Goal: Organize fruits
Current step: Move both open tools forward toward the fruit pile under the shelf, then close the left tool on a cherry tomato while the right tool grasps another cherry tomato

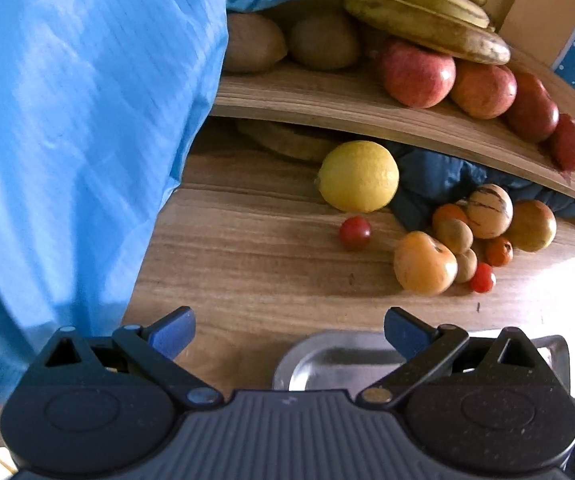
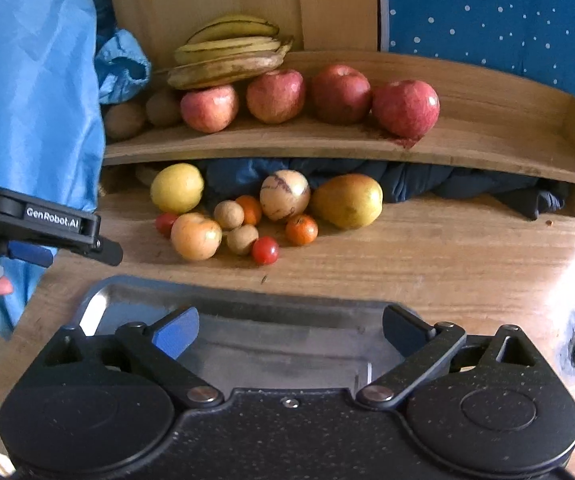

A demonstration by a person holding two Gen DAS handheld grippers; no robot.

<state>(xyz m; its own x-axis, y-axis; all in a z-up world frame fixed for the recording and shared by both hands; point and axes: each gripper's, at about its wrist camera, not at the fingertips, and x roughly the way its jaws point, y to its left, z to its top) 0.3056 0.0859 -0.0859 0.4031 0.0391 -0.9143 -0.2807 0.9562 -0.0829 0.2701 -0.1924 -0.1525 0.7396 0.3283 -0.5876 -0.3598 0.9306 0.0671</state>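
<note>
Black two-finger grippers [image 2: 289, 332] with blue pads [image 2: 177, 336], white "GenRobot.AI" lettering, shiny blue sleeve [image 1: 79, 120].

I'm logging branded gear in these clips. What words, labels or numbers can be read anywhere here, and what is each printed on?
"GenRobot.AI": white print on the black side of the left gripper, seen in the right wrist view.
Nothing else is readable: no stickers or labels show on the apples, bananas, metal tray or wooden shelf.
</note>
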